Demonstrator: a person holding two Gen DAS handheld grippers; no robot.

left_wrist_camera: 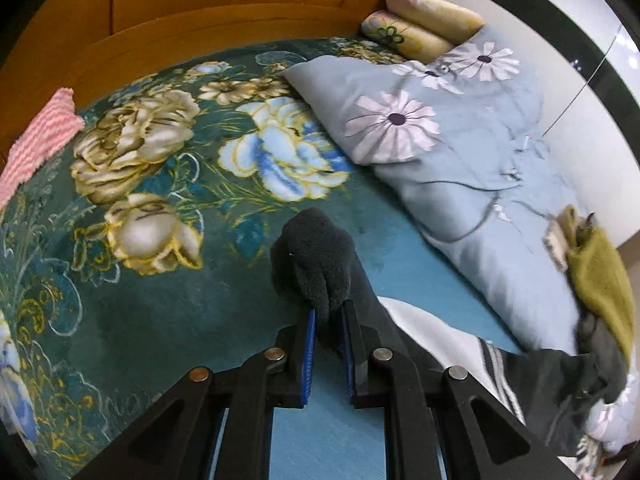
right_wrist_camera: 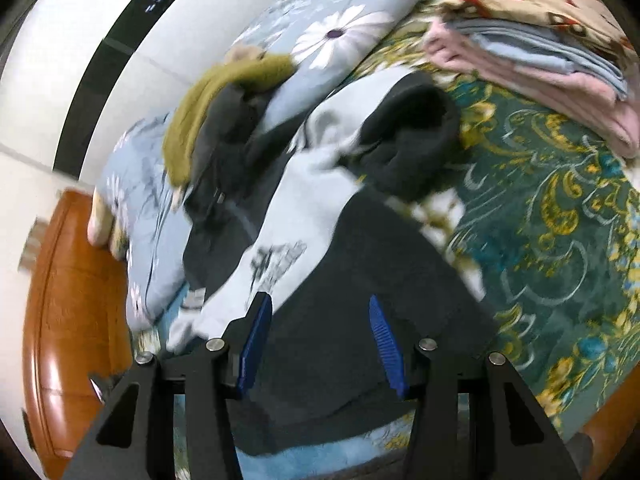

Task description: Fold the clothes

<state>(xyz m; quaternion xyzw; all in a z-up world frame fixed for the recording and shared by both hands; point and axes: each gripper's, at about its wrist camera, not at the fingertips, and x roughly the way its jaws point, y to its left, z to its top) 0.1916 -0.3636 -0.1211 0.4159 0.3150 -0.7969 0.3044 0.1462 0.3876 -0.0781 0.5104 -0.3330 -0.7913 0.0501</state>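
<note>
**Dark fleece garment pinched by the left gripper above a floral bedspread**

While the left gripper (left_wrist_camera: 329, 316) pinches a bunched end of the dark fleece garment (left_wrist_camera: 316, 256) between its blue pads (left_wrist_camera: 310, 354), the cloth stands up past the fingertips toward 12 o'clock and trails off toward 4 o'clock across a white garment (left_wrist_camera: 436, 332). Beneath it lies the green floral bedspread (left_wrist_camera: 132, 184). A pale blue daisy-print quilt (left_wrist_camera: 452, 152) fills the 2 o'clock sector, with two rolled pillows (left_wrist_camera: 424, 24) at 1 o'clock against the wooden headboard (left_wrist_camera: 168, 4). A pink striped cloth (left_wrist_camera: 40, 132) lies at 9 o'clock; an olive garment (left_wrist_camera: 600, 276) lies at 3 o'clock.

In the right wrist view, the right gripper (right_wrist_camera: 316, 320) hangs with its jaws parted, holding nothing, the dark garment (right_wrist_camera: 352, 280) spread beneath the gap. A heap of white, grey and olive clothing (right_wrist_camera: 224, 120) crowds 11 o'clock. A folded stack of pink and blue cloths (right_wrist_camera: 532, 60) sits at 2 o'clock. This view is motion-blurred.
</note>
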